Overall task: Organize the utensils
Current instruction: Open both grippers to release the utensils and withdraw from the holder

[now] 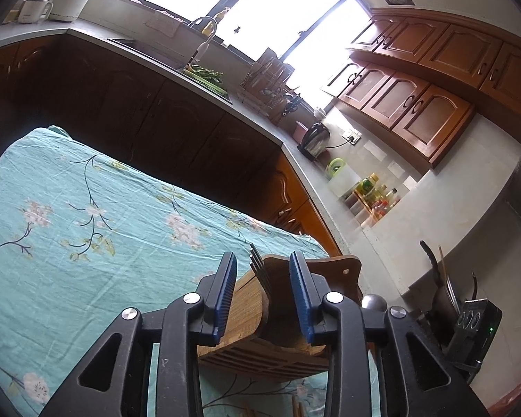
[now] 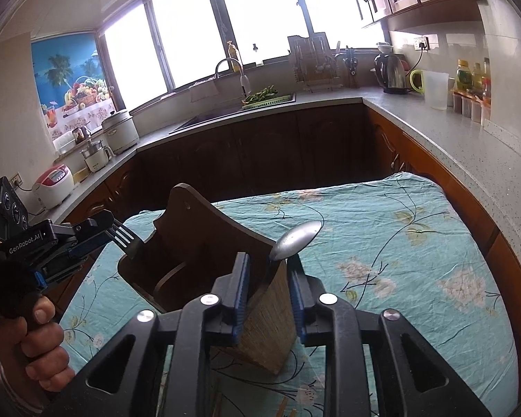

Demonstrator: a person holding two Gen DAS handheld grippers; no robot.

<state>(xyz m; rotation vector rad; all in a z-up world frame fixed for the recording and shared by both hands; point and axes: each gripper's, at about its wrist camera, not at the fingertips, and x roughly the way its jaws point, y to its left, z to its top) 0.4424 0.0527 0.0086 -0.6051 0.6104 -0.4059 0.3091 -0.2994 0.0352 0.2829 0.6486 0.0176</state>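
Floral teal tablecloth [image 2: 382, 243] before kitchen counter [image 2: 451, 132].

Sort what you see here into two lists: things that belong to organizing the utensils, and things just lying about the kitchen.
Belong to the job:
- fork, standing in the holder
- spoon, standing in the holder
- wooden utensil holder

Just lying about:
- kettle
- rice cooker
- dish rack
- oil bottles
- green vegetables by the sink
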